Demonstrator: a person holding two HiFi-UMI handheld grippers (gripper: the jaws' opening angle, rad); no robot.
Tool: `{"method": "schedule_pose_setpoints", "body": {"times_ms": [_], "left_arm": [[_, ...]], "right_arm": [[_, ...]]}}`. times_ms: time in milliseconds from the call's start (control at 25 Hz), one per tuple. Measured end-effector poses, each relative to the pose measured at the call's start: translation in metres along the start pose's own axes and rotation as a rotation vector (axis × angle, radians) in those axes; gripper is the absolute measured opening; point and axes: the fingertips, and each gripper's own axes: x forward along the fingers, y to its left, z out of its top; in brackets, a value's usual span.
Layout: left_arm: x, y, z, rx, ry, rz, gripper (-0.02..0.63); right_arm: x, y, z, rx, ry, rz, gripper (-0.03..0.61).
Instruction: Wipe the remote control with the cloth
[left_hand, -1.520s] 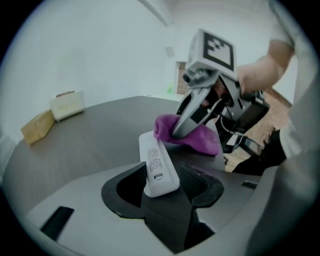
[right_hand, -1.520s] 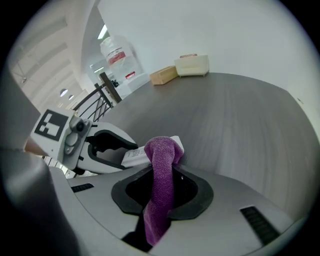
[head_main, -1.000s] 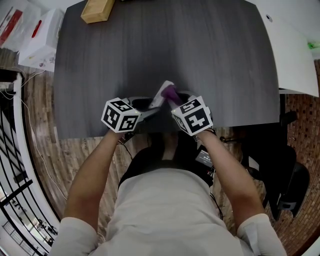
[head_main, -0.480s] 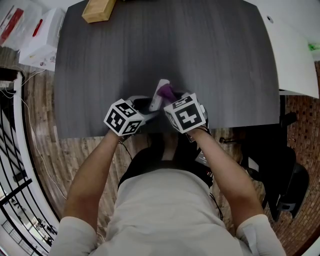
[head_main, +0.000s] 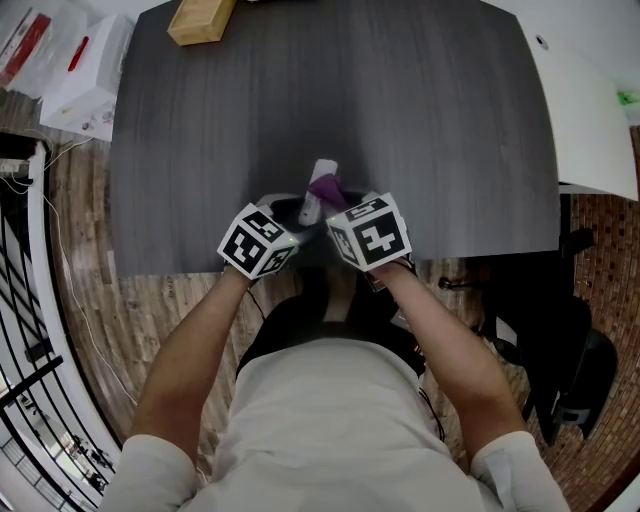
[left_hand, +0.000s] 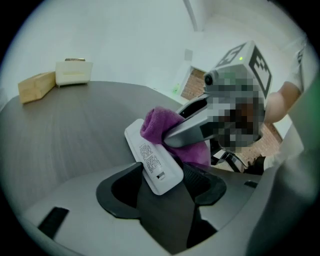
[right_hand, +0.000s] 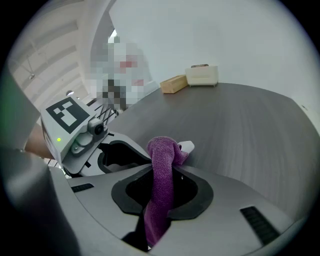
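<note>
A white remote control (left_hand: 150, 157) lies on the dark table (head_main: 420, 120) near its front edge, pointing away from me. Its near end sits between the jaws of my left gripper (left_hand: 162, 182), which have just been opening. A gap shows beside the remote, so the pads do not press it. My right gripper (right_hand: 162, 187) is shut on a purple cloth (right_hand: 161, 170), which bulges onto the top of the remote (head_main: 322, 178). In the head view the left gripper (head_main: 285, 208) and right gripper (head_main: 340, 205) stand side by side, almost touching.
A wooden block (head_main: 198, 20) lies at the table's far left corner. A white box (head_main: 85, 85) sits off the table to the left. A white table (head_main: 590, 110) adjoins on the right. Wooden floor lies below the front edge.
The two marker cubes have drawn closer together, left one moving right and right one moving left. The remote has swung from slanting right to pointing nearly straight away.
</note>
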Motion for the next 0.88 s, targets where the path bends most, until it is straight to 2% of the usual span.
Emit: {"method": "schedule_pose_setpoints", "body": {"times_ms": [120,240,360,440,520,640,760,880], "left_arm": [[-0.001,0.001,0.0,0.048,0.016,0.027,0.236],[-0.003,0.002,-0.001,0.018,0.001,-0.006,0.225],[-0.003,0.001,-0.001,0.031,0.012,-0.018,0.225],[-0.002,0.0,-0.002,0.08,0.029,-0.011,0.225],[-0.002,-0.003,-0.004,0.145,0.05,0.001,0.225],[0.0,-0.006,-0.007,0.23,0.079,0.012,0.225],[0.001,-0.005,-0.007,0.206,0.077,0.003,0.225],[0.001,-0.005,-0.006,0.158,0.061,-0.017,0.225]], "right_arm": [[-0.002,0.0,-0.002,-0.013,0.002,0.015,0.072],[-0.006,0.001,-0.002,-0.054,0.004,0.031,0.072],[-0.013,0.018,0.003,-0.173,0.022,0.084,0.072],[-0.013,0.04,-0.001,-0.286,0.095,0.157,0.072],[-0.009,0.056,-0.014,-0.363,0.212,0.228,0.072],[0.0,0.054,-0.019,-0.333,0.289,0.266,0.072],[0.002,0.042,-0.016,-0.266,0.296,0.25,0.072],[-0.001,0.032,-0.014,-0.267,0.283,0.211,0.072]]}}
